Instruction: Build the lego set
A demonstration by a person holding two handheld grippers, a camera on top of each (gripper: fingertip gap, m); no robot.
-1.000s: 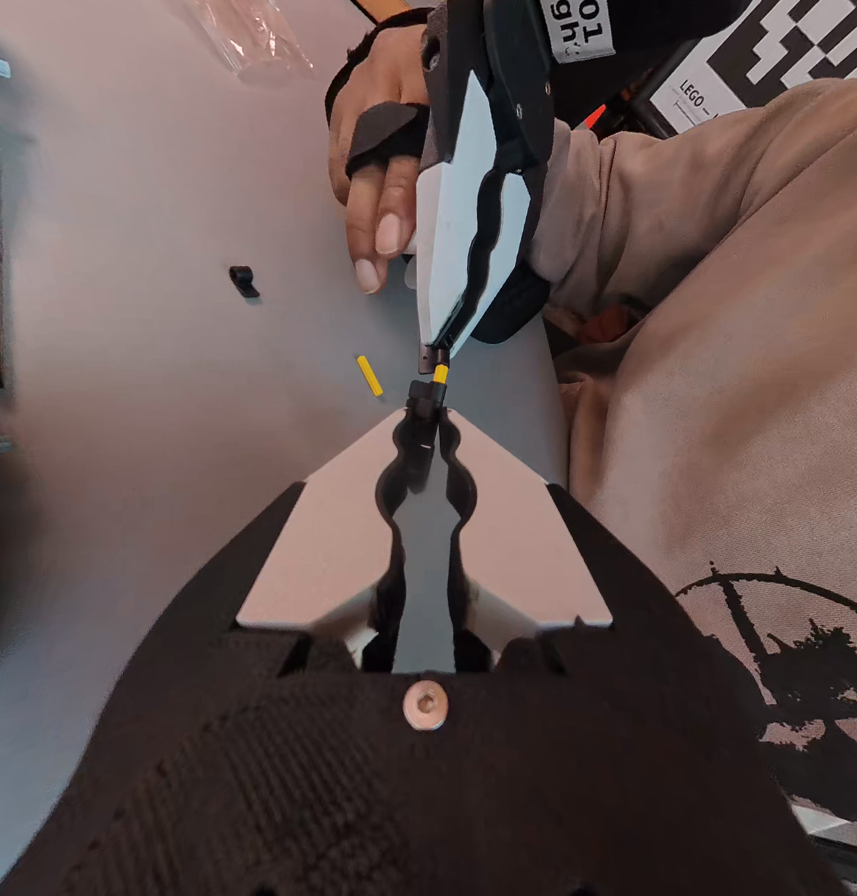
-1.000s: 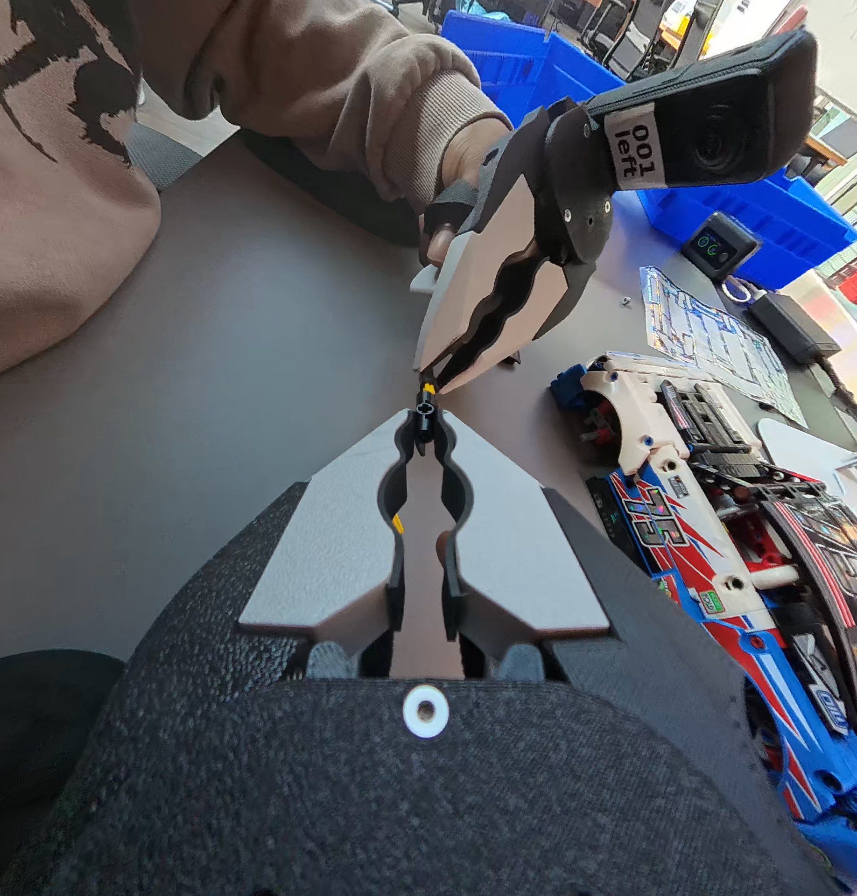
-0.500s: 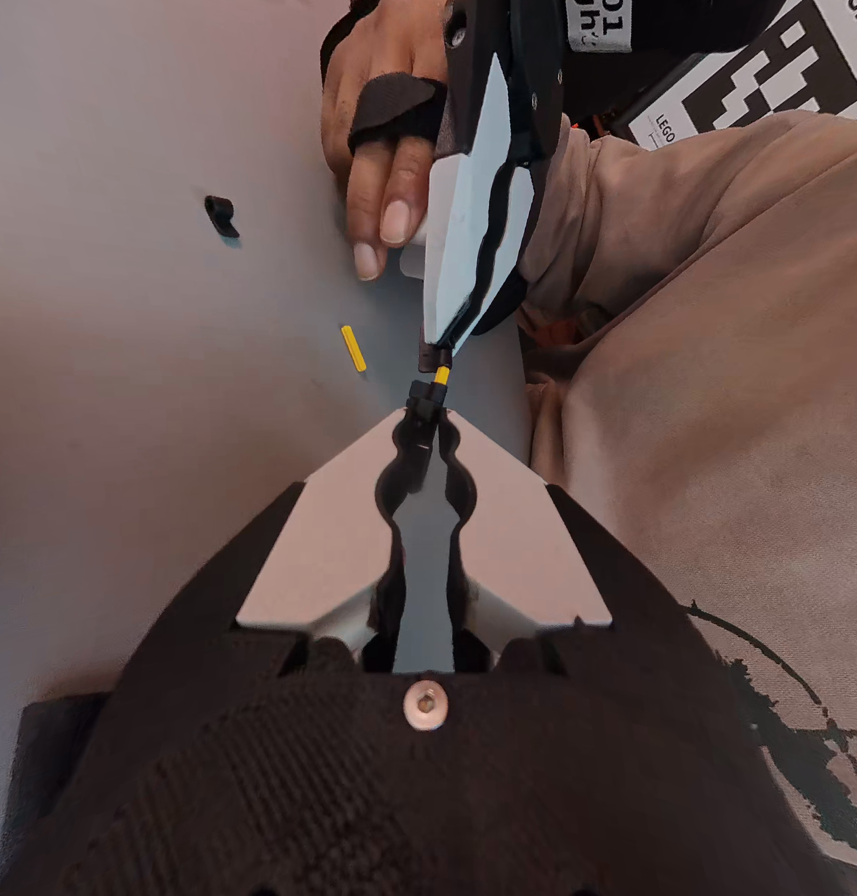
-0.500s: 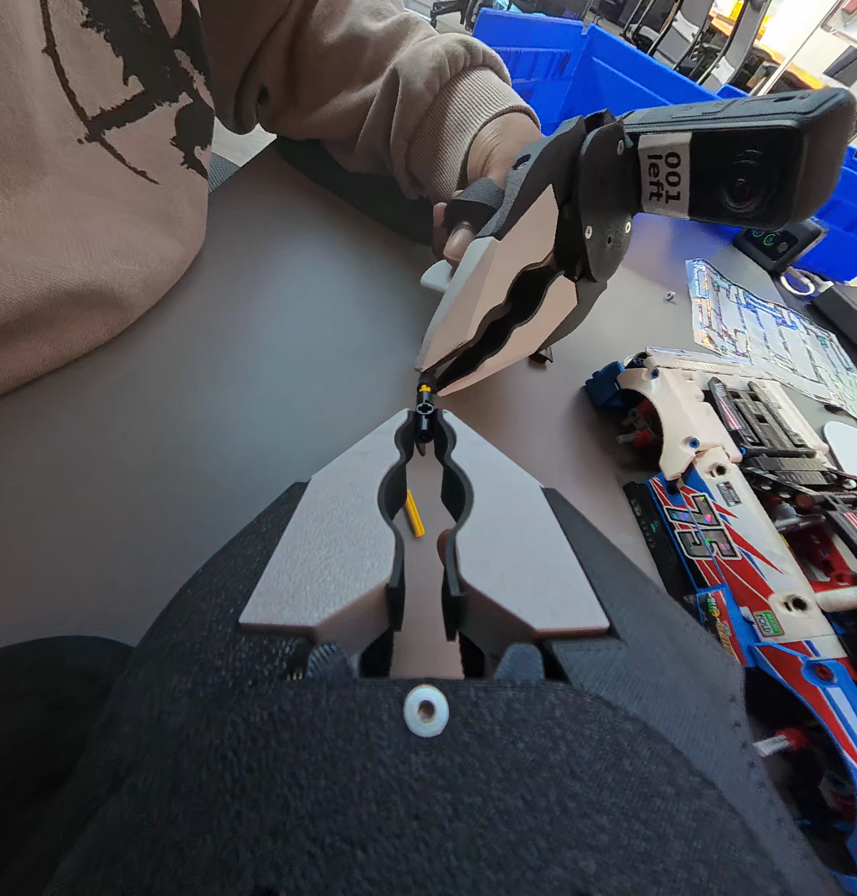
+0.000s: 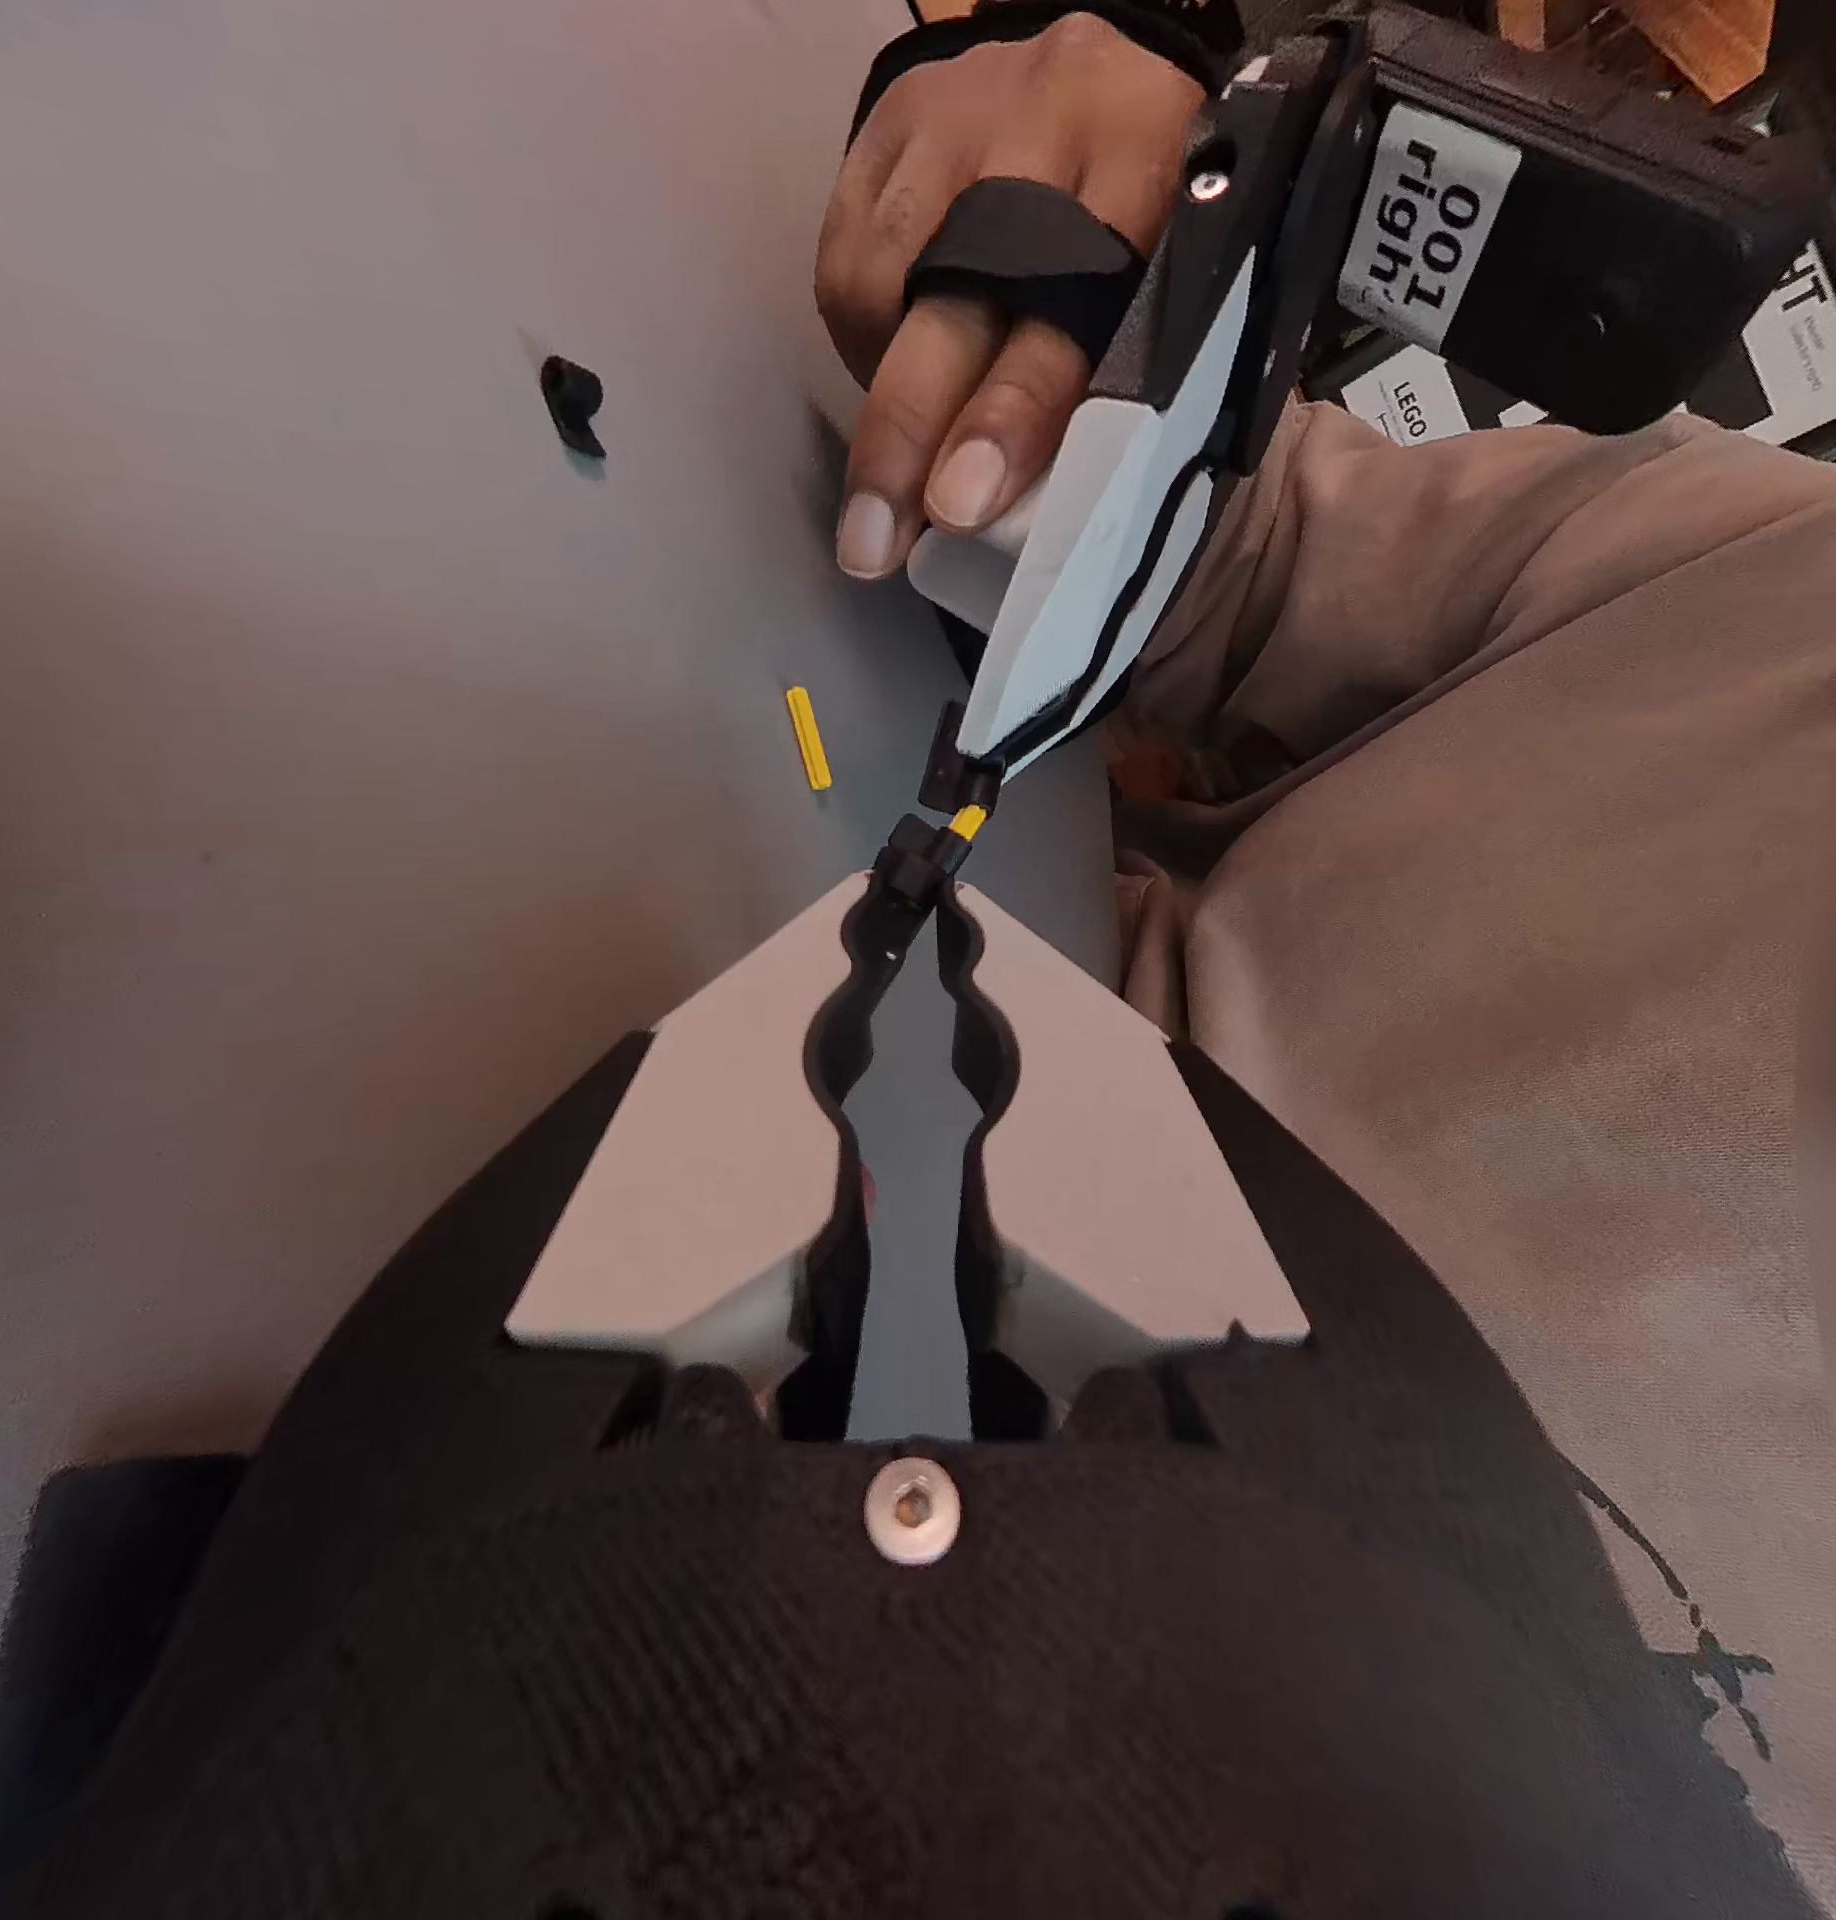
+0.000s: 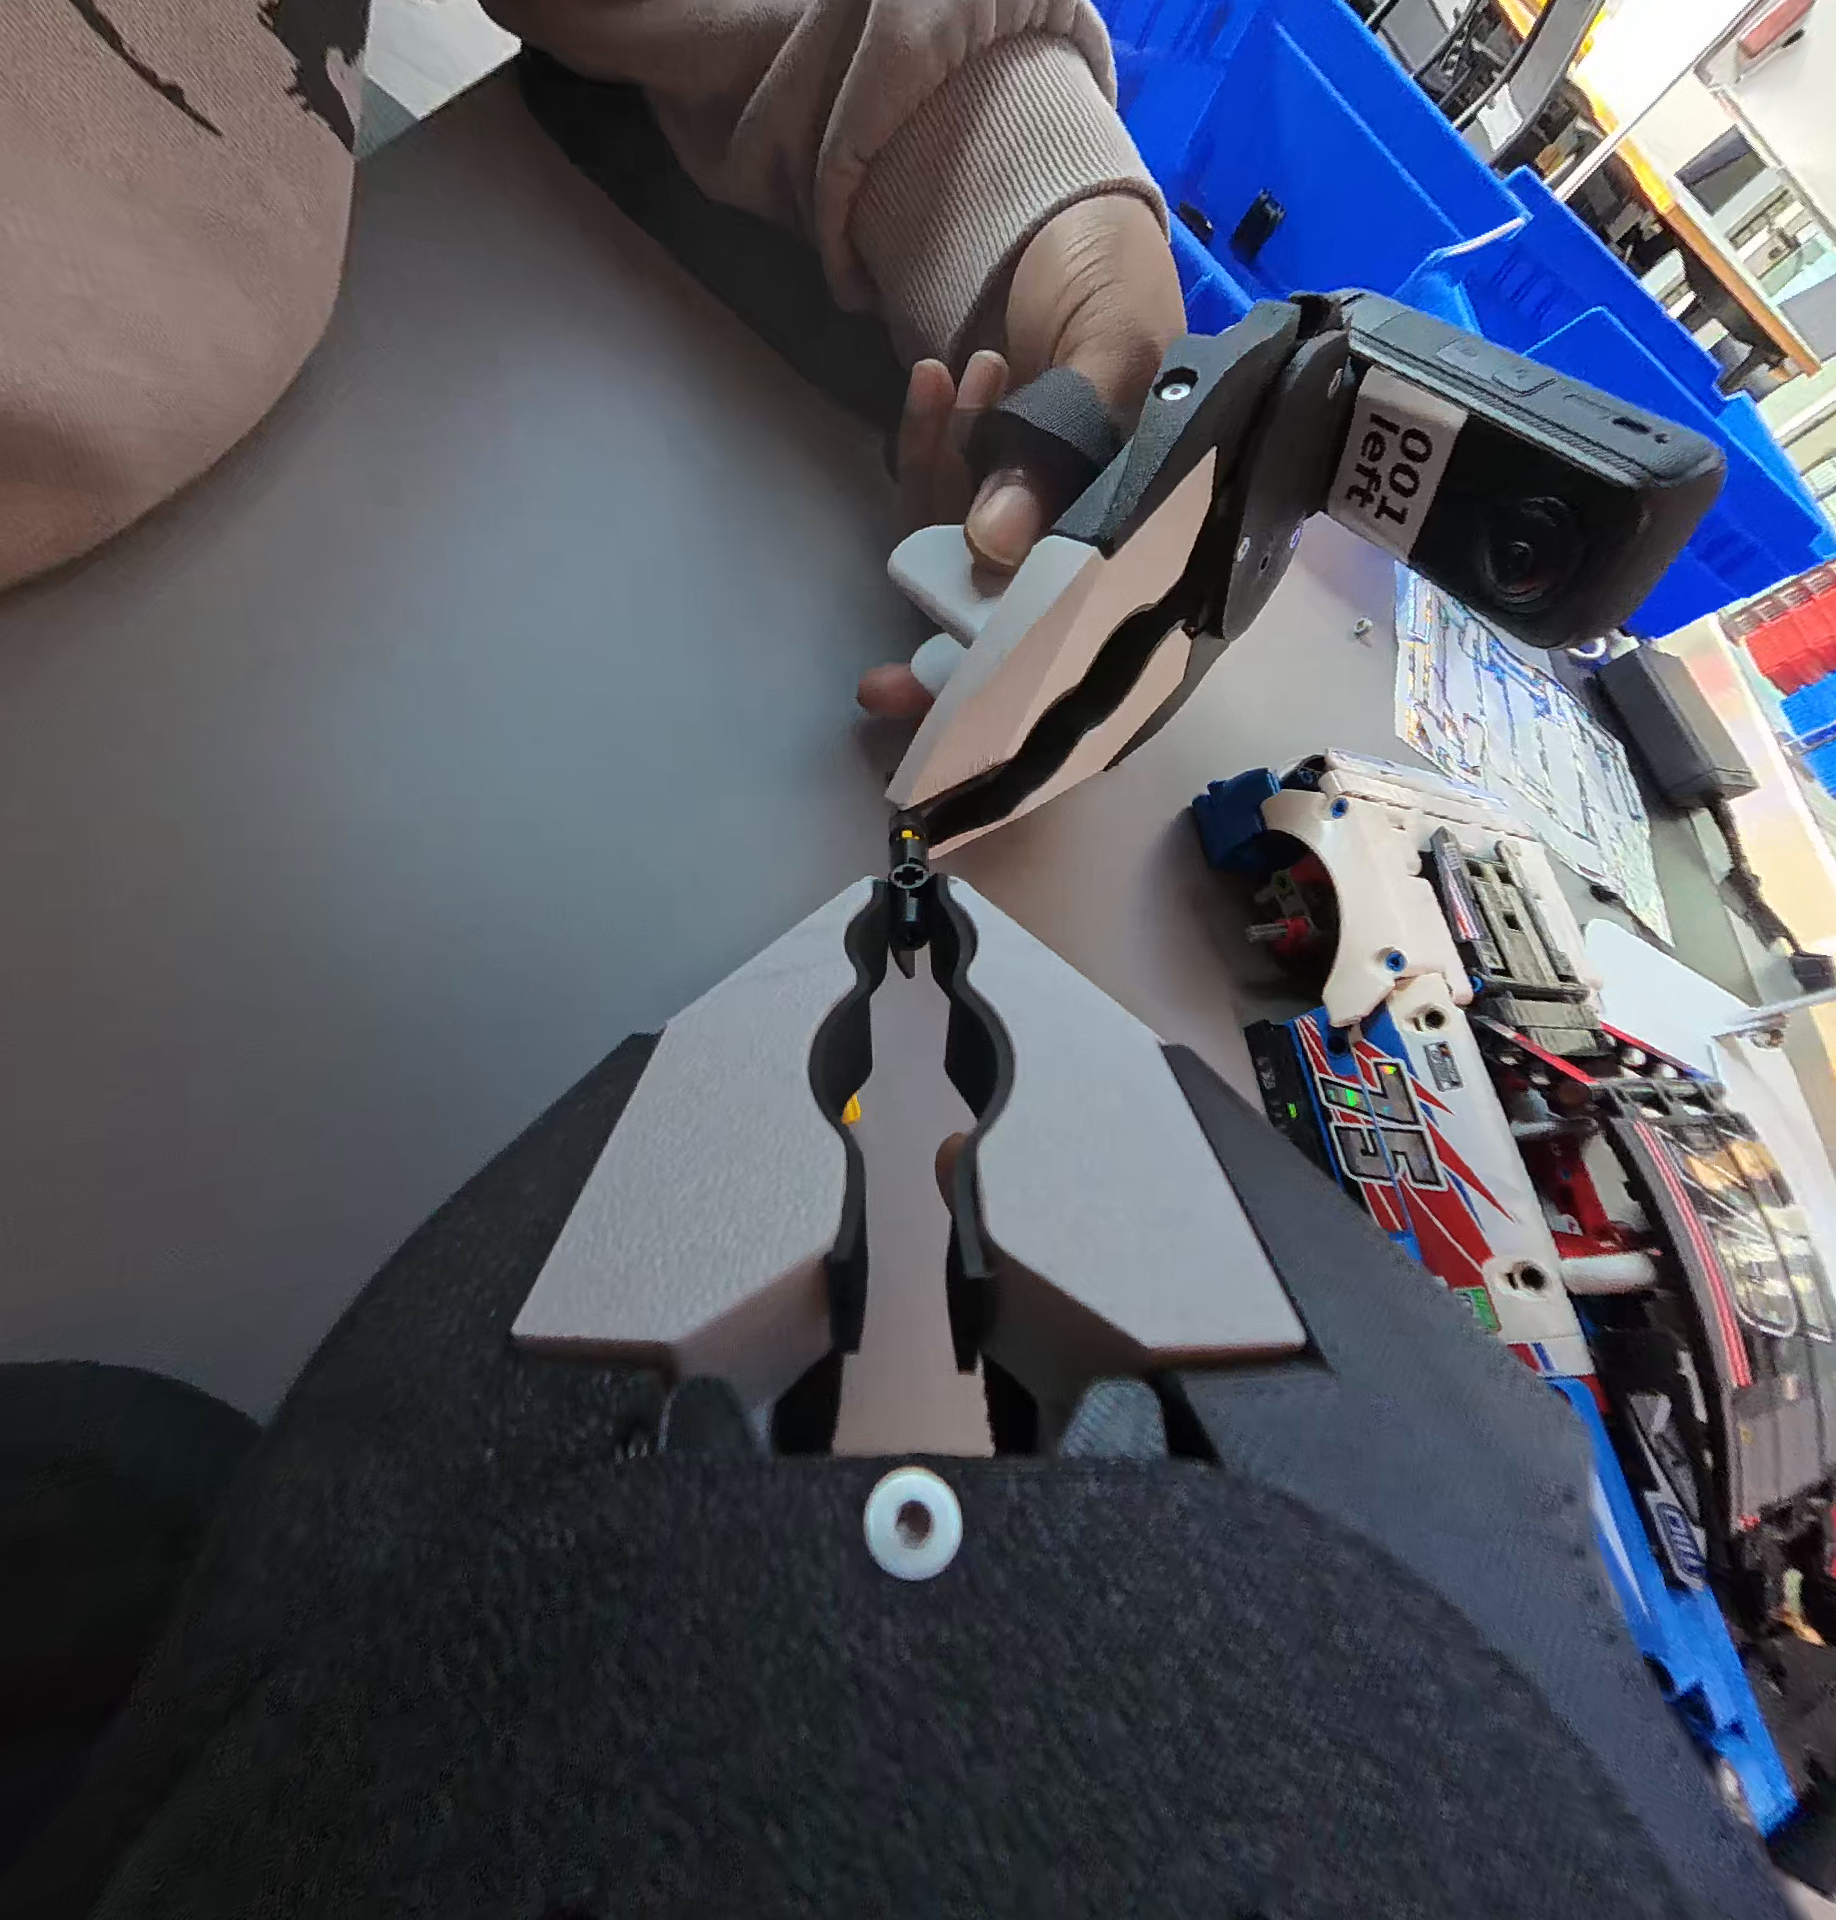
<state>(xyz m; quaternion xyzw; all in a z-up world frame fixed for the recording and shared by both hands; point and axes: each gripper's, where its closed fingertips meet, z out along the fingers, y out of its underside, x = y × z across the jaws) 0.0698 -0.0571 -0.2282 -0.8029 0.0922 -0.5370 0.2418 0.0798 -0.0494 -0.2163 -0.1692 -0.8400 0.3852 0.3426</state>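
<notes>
Lego parts meet in mid-air, tip to tip, above the grey surface [image 5: 270, 935]. Left gripper [image 5: 909, 883]: fingers pinched nearly together on a small black connector [image 5: 914, 857] at their tips. Right gripper [image 6: 909, 899]: fingers likewise closed on a black connector piece [image 6: 907, 902], its round cross-holed end facing the camera.

Between the two pieces, a short yellow axle [image 5: 964, 823] bridges the gap; it appears seated in the right gripper's piece and touching the left's. How deep it sits cannot be told.

Just beyond, on the surface, a loose yellow axle [image 5: 809, 738] lies flat, apart from both grippers. Farther off, a small black clip-like part [image 5: 573, 407] lies alone.

In the right wrist view, to the right of the grippers, the partly built car [image 6: 1496, 1174] rests on the surface: white, blue and red panels, black frame. Beyond it, an instruction sheet [image 6: 1516, 748], then blue bins [image 6: 1413, 187] at the far edge.
</notes>
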